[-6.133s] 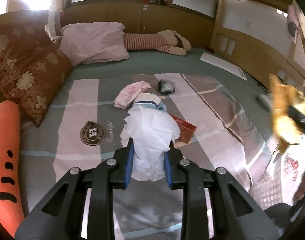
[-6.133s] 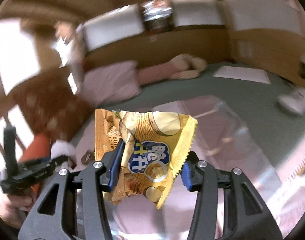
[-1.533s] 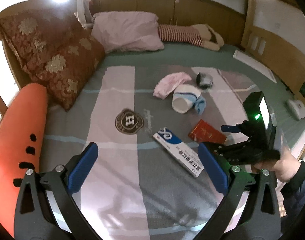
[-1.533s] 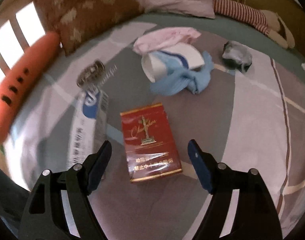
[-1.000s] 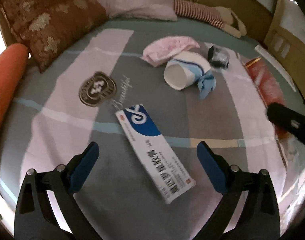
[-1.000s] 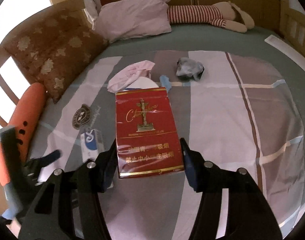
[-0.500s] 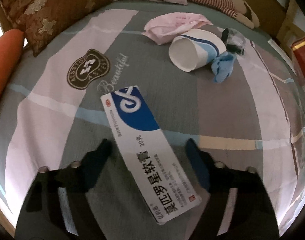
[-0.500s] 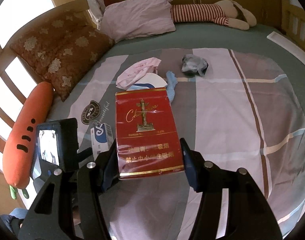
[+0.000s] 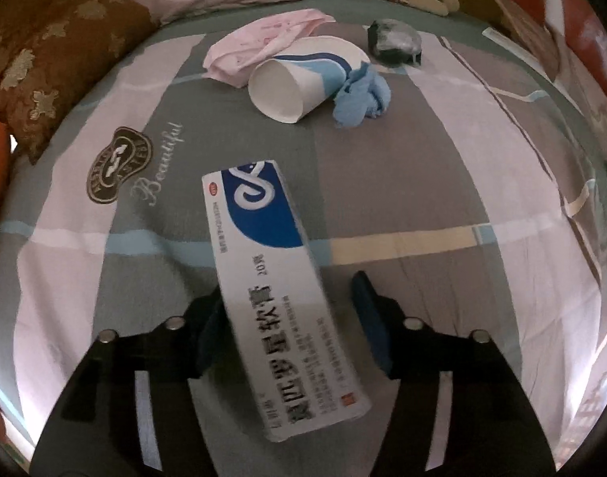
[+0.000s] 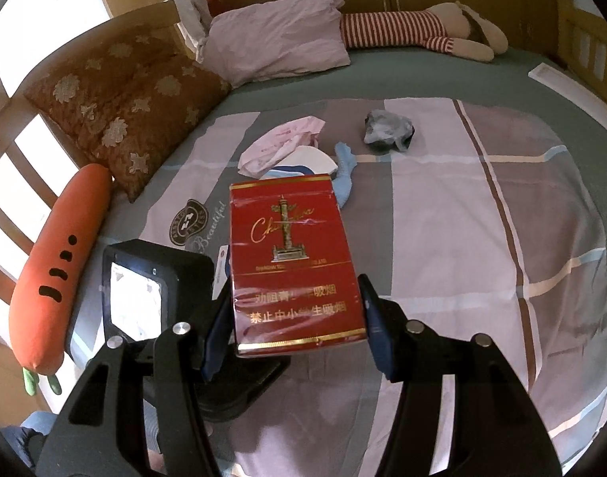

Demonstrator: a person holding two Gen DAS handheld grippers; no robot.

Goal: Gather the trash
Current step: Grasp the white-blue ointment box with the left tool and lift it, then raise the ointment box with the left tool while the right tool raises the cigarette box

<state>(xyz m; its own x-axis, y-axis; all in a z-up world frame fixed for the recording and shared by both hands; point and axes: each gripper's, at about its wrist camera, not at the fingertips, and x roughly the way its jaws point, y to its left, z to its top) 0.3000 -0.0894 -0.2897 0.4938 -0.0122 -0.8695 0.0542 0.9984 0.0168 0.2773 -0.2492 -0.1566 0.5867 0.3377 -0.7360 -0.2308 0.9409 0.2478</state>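
Since a second ago the left gripper (image 9: 289, 314) has dropped toward the bedspread (image 9: 402, 183) and now straddles the white-and-blue ointment box (image 9: 271, 278), which lies flat on the cover. Its jaws are closing, about half spread: the left pad sits at the box's edge, while the right pad stands just clear of it, so the box is between them but not yet pinched. The right gripper (image 10: 293, 318) has kept its place above the bed, jaws pressed on both sides of the red cigarette pack (image 10: 293, 262), held off the cover. Farther off lie a paper cup (image 9: 303, 75), a blue rag (image 9: 363, 97) touching it and a pink wrapper (image 9: 255, 45).
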